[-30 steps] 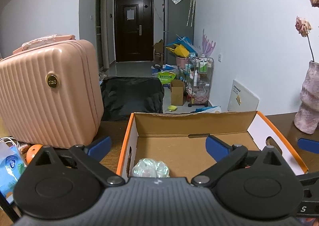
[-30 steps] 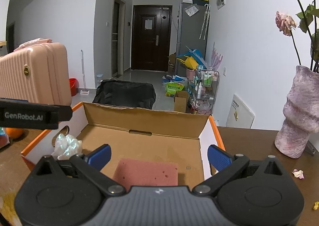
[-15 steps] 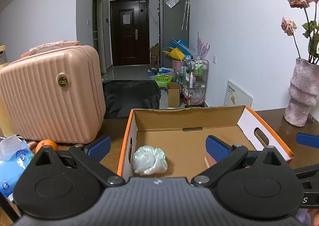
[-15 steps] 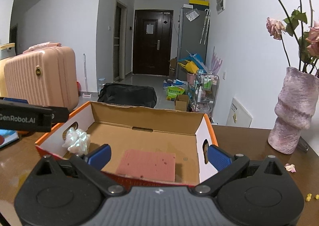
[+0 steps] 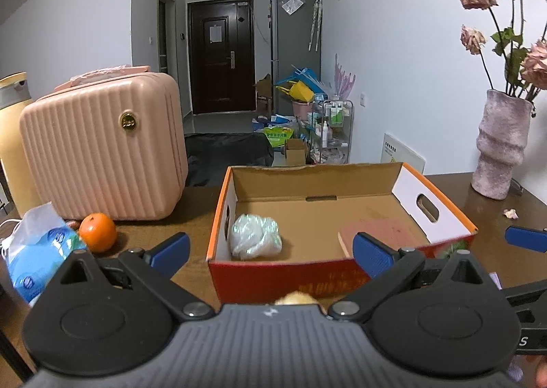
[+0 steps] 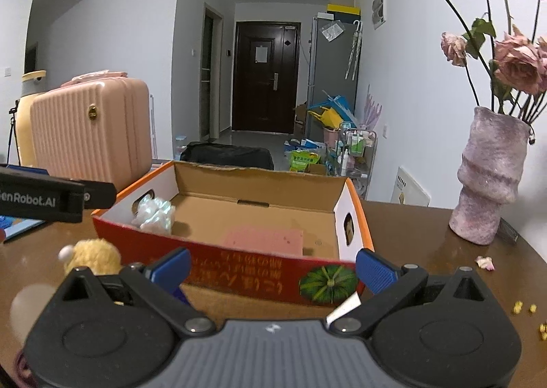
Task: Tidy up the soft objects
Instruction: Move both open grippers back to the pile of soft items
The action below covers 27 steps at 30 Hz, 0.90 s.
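Left gripper point(image 5: 270, 247): level, pointing forward, blue-padded fingers point(image 5: 171, 249) spread wide, nothing between them. Right gripper point(image 6: 271, 266): level, pointing forward, fingers point(image 6: 374, 270) likewise spread wide, holding nothing. Grippers side by side: left gripper's side shows as black bar at left edge of right wrist view; right gripper's blue fingertip shows at right edge of left wrist view.

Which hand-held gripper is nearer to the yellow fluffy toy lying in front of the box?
Left. The yellow fluffy toy lies just ahead of the left hand-held gripper, between its open fingers. The right hand-held gripper is to the toy's right, its left fingertip beside it.
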{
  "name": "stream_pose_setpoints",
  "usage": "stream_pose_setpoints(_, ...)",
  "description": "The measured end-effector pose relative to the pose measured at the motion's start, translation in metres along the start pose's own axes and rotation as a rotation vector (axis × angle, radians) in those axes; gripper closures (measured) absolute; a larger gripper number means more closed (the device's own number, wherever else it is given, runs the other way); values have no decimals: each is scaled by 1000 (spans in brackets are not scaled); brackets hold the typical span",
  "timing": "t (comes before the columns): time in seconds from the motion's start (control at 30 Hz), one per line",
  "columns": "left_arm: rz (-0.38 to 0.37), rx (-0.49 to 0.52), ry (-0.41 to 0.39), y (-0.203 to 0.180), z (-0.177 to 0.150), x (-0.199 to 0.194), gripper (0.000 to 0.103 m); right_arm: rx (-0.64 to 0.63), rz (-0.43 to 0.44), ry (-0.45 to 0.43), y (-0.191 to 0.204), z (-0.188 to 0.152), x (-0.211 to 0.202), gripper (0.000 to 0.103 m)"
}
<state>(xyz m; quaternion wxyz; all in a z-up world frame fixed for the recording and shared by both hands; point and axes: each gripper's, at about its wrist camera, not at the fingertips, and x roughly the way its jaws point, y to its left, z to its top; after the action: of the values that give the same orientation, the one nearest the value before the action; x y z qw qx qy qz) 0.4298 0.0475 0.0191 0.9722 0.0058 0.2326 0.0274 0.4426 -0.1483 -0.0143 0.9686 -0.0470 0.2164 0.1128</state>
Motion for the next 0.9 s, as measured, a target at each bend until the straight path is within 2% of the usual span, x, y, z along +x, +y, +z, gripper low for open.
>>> stream_pose_setpoints(0.53, -7, -25, -11, -2, -42, -65, 0, -33, 27, -23, 21, -43, -64, 0)
stream_pose_setpoints(0.9, -3, -37, -4, 1, -69, -97, 0, -53, 66, -12, 39, -64, -90, 0)
